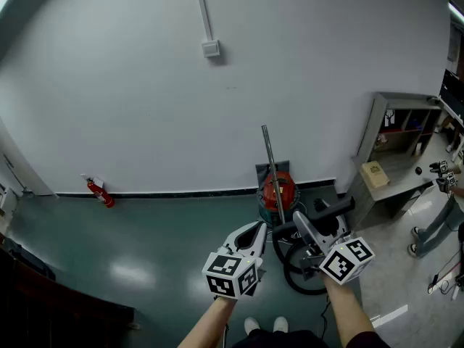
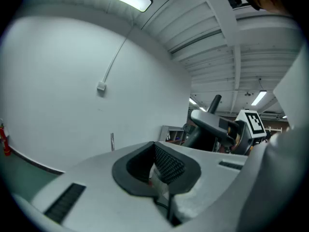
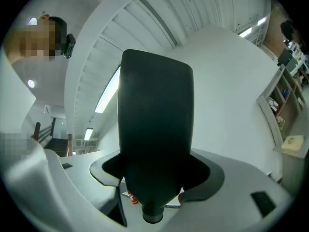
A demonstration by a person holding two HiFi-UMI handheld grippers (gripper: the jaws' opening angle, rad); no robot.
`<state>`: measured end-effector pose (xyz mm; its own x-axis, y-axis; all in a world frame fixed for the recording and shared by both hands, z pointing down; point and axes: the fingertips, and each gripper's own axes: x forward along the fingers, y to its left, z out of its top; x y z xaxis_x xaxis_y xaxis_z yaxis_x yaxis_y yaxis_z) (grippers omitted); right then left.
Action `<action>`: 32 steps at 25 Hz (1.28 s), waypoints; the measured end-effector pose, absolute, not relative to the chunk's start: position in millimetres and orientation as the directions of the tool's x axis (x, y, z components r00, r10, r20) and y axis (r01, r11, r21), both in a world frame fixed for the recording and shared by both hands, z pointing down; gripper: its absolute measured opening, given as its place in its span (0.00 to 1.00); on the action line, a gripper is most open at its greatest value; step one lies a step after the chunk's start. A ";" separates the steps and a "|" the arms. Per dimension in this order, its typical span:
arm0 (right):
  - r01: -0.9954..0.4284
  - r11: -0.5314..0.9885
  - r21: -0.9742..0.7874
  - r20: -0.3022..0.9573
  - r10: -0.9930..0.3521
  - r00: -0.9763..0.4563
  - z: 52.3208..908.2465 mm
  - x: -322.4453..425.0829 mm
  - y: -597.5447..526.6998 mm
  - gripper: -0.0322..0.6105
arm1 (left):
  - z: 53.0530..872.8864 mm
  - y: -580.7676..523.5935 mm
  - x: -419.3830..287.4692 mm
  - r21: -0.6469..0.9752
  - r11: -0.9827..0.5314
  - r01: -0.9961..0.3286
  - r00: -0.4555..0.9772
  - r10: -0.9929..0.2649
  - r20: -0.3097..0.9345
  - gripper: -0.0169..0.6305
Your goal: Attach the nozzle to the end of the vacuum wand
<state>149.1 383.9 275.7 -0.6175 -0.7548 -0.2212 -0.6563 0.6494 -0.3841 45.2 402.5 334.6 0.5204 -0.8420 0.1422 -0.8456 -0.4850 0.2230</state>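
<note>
A red vacuum canister (image 1: 279,189) stands on the floor against the wall, and its bare metal wand (image 1: 269,167) rises upright from it. My right gripper (image 1: 303,230) is shut on the black nozzle (image 1: 330,210), held just right of the canister. In the right gripper view the nozzle (image 3: 155,129) fills the space between the jaws, its round neck toward the camera. My left gripper (image 1: 255,230) hovers shut and empty, just left of the canister. The left gripper view shows its pads (image 2: 166,164) pressed together, the wand (image 2: 112,141) far off and the nozzle (image 2: 208,123) to the right.
A black hose loop (image 1: 299,272) lies on the green floor below the canister. A red fire extinguisher (image 1: 101,193) leans at the wall's foot on the left. A grey shelf unit (image 1: 406,125) and a desk with a cardboard box (image 1: 373,172) stand at the right.
</note>
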 end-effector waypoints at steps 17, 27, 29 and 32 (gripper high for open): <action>-0.653 0.676 -0.342 -0.145 -0.725 -0.674 297.7 93.7 386.5 0.55 | 331.8 399.3 -0.9 0.232 -0.478 -0.847 0.519 -0.838 0.168 0.03; -0.668 0.648 -0.364 -0.156 -0.750 -0.642 305.4 74.3 387.4 0.56 | 348.8 399.6 -44.4 0.249 -0.467 -0.849 0.516 -0.835 0.192 0.03; -0.675 0.644 -0.361 -0.159 -0.756 -0.635 303.7 72.5 387.2 0.56 | 349.3 396.2 -48.8 0.249 -0.469 -0.848 0.518 -0.834 0.193 0.03; -0.686 0.633 -0.359 -0.148 -0.764 -0.628 308.6 72.8 385.9 0.56 | 352.7 394.4 -49.3 0.250 -0.477 -0.843 0.526 -0.828 0.196 0.03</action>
<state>72.8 385.9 308.6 -0.6276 -0.7643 -0.1483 -0.6860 0.6329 -0.3590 -49.3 394.4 352.7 0.5260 -0.8275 0.1962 -0.8429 -0.4765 0.2500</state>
